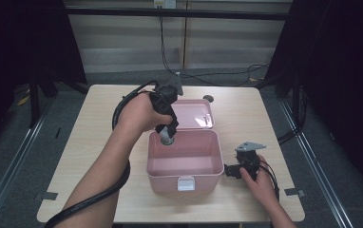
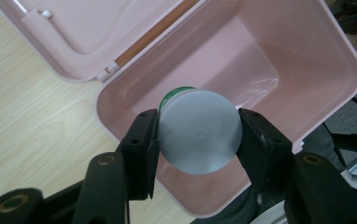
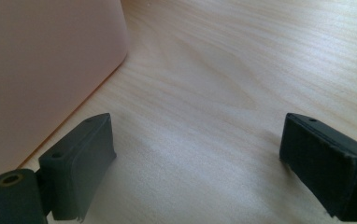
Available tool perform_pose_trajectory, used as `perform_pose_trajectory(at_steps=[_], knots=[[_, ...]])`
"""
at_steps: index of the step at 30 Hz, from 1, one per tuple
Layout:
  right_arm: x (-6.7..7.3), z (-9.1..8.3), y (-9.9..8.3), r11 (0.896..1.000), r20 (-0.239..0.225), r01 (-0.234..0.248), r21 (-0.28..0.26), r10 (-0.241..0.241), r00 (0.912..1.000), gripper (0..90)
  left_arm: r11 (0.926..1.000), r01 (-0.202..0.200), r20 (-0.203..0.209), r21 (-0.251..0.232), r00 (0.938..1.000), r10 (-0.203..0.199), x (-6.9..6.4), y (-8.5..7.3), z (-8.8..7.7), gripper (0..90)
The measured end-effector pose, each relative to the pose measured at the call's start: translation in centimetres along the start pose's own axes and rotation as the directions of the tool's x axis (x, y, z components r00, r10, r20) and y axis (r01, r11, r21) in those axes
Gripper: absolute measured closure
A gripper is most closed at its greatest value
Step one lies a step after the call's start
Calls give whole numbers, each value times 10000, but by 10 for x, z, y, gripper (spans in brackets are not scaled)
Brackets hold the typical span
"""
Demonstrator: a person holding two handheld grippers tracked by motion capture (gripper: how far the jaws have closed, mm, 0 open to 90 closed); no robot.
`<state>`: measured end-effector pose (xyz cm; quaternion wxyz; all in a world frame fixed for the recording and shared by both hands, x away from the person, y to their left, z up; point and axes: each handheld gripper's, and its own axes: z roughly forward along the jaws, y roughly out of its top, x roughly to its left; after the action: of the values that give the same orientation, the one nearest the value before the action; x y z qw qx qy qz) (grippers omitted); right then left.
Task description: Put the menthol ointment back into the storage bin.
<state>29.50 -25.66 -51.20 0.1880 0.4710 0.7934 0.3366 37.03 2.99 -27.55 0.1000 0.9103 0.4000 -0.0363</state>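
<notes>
A pink plastic box [image 1: 183, 178] stands open on the wooden table, its lid [image 1: 194, 114] folded back flat behind it. My left gripper [image 1: 166, 135] hangs over the box's back left corner, shut on a small bottle with a grey cap [image 2: 199, 131] and a green label. The bottle points down into the box's hollow [image 2: 242, 65]. My right gripper [image 1: 232, 171] rests on the table just right of the box, open, with bare wood between its jaws [image 3: 195, 149]. The box's pink wall [image 3: 41, 70] stands close at its left.
A small dark round object [image 1: 208, 99] lies on the table behind the lid. A white latch [image 1: 185, 183] sits on the box's front wall. Bits of tape [image 1: 294, 192] mark the table's front corners. Cables run across the floor beyond the table.
</notes>
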Motion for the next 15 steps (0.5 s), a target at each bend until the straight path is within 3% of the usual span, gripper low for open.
perform_pose_trajectory(at_steps=[9, 15], knots=[[0, 0, 0, 10000, 0, 1, -1, -1, 10000, 95, 9998, -181, -45, 124, 9998, 182, -7, 9, 14, 503], [0, 0, 0, 10000, 0, -2, -1, 2, 10000, 95, 9997, -26, -22, 226, 10000, 27, -12, 13, 23, 502]])
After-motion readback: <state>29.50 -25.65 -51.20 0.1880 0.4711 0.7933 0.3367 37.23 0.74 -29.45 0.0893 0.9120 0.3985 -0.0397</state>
